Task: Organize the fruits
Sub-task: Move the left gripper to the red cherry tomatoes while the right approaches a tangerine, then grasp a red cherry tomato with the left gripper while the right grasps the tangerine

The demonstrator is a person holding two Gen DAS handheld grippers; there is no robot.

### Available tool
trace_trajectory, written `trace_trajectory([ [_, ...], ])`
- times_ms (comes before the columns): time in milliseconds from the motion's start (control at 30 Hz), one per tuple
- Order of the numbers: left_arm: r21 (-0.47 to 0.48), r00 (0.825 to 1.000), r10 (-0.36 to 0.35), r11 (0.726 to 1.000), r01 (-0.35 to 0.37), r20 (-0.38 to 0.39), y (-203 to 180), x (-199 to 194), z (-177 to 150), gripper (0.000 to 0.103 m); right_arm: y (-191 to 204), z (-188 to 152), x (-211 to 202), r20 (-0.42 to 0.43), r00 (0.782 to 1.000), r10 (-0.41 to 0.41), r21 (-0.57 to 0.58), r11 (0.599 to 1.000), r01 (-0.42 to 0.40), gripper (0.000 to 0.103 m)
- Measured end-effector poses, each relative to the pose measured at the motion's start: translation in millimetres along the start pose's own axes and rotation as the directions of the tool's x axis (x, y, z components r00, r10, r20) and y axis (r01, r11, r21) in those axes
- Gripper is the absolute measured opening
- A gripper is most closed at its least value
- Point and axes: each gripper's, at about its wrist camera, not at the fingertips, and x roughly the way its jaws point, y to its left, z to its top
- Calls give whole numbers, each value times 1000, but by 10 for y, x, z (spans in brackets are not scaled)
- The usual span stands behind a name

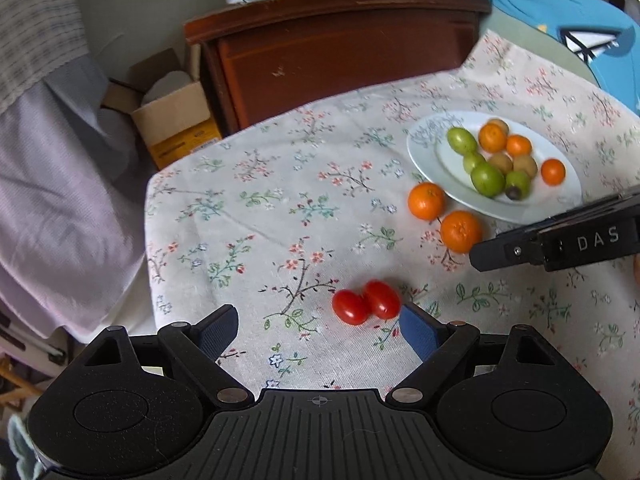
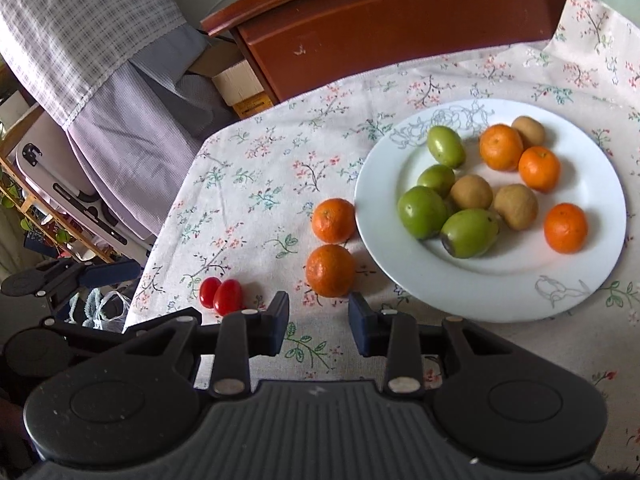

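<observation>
Two red cherry tomatoes (image 1: 366,301) lie side by side on the floral tablecloth, just beyond my open, empty left gripper (image 1: 320,322). Two loose tangerines (image 1: 426,201) (image 1: 461,231) lie beside a white plate (image 1: 424,152) that holds green fruits, brown fruits and tangerines. In the right wrist view my right gripper (image 2: 319,314) is open and empty, right in front of the nearer loose tangerine (image 2: 330,270); the other tangerine (image 2: 333,220) touches the plate's rim (image 2: 400,280). The tomatoes (image 2: 221,295) lie to its left.
A brown wooden headboard (image 1: 340,52) stands behind the table. An open cardboard box (image 1: 172,116) and draped lilac cloth (image 1: 60,184) lie beyond the table's left edge. The right gripper's body (image 1: 560,240) reaches in at the right of the left wrist view.
</observation>
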Motion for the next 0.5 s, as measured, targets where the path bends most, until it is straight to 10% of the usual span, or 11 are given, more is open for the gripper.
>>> trace_trajectory([
  [500, 311, 987, -160, 937, 161, -27, -24, 223, 97, 59, 10, 24, 76, 26, 999, -19, 27, 999, 18, 34],
])
